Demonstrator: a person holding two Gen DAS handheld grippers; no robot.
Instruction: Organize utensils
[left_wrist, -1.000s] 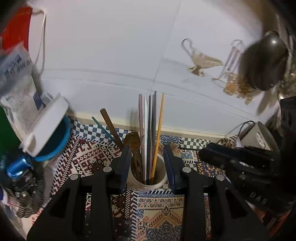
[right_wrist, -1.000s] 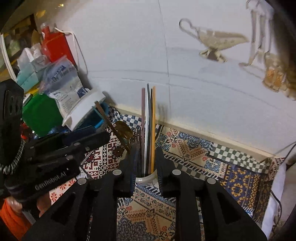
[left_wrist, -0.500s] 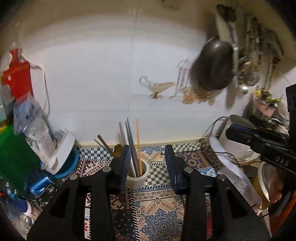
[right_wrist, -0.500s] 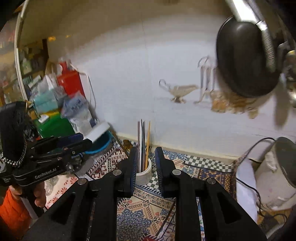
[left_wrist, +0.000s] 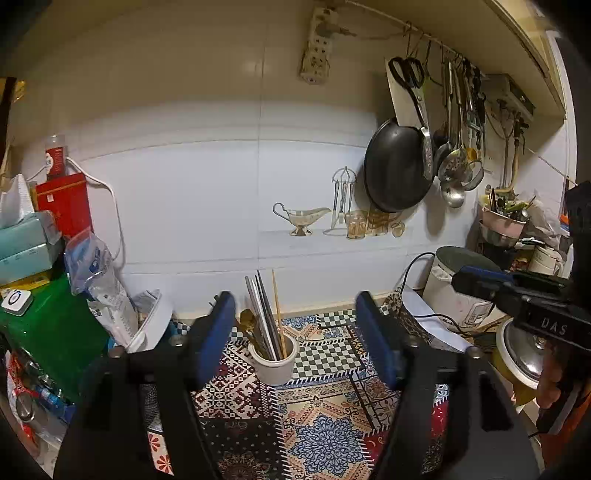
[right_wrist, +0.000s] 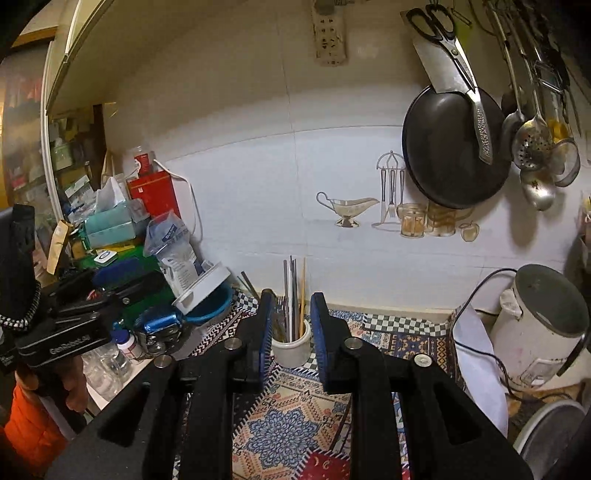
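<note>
A white ceramic cup (left_wrist: 273, 365) stands on the patterned mat (left_wrist: 325, 435) near the wall. It holds several chopsticks (left_wrist: 263, 314) and a wooden spoon (left_wrist: 246, 320), all upright. My left gripper (left_wrist: 293, 314) hangs back from the cup; its jaws are opening wide, with nothing between them. In the right wrist view the same cup (right_wrist: 291, 352) and chopsticks (right_wrist: 295, 291) show beyond my right gripper (right_wrist: 292, 304). Its jaws are opening a little and hold nothing. Each gripper also appears at the edge of the other's view, held by a hand.
A black pan (left_wrist: 397, 166), scissors and ladles (left_wrist: 452, 173) hang on the tiled wall at the right. A white kettle (right_wrist: 535, 325) with a cord stands at the right. At the left are a blue bowl (right_wrist: 212, 299), a plastic bag (left_wrist: 98, 273), a green box (left_wrist: 48, 325) and jars.
Both grippers have drawn back and upward from the cup, which now looks smaller and farther off. The left jaws have spread wide; the right jaws have parted slightly.
</note>
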